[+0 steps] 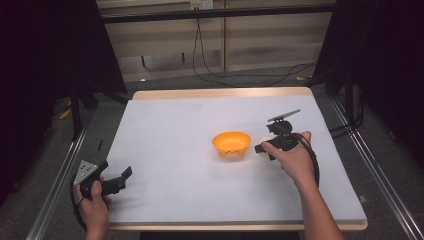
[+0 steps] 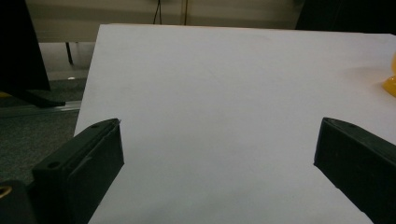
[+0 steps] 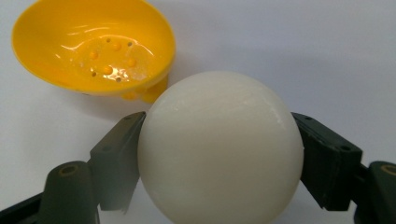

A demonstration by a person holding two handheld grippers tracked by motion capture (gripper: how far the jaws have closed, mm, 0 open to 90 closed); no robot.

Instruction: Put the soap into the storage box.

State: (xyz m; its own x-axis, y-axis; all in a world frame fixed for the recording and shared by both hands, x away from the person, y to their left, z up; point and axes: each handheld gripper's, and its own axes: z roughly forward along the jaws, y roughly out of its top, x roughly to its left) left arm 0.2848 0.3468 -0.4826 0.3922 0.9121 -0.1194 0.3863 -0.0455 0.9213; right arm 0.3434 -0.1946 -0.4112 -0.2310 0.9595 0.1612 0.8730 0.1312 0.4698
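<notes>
I see my right hand (image 1: 292, 157) reaching out over the white table top (image 1: 175, 130), past the middle and a bit to the right side. The forearm comes up from the bottom edge at a slant, leaning in toward the middle. The hand wraps around the black right gripper (image 1: 259, 148), which points left, toward the round orange plastic bowl (image 1: 231, 144). The grey plate on top of it tips up at the back.

In the right gripper view, the right gripper (image 3: 219, 163) has its two black jaws pressed on a smooth white ball (image 3: 219, 163), one jaw on each side. The ball sits snug between them and sticks out well above them. The bowl (image 3: 93, 46) is just beyond the ball, up and to the left in this view. It looks yellow here, shiny inside, with small holes in its bottom. I cannot tell if the ball touches the bowl's rim or is only very near it.

My left hand (image 1: 92, 200) is far away from all that, at the near left corner of the table. It holds the left gripper (image 1: 125, 176), which points right and a little up the table. In the left gripper view its jaws stand wide apart, with just bare table (image 2: 219, 93) between them. A small bit of the bowl (image 2: 391, 79) peeks in at the right edge.
</notes>
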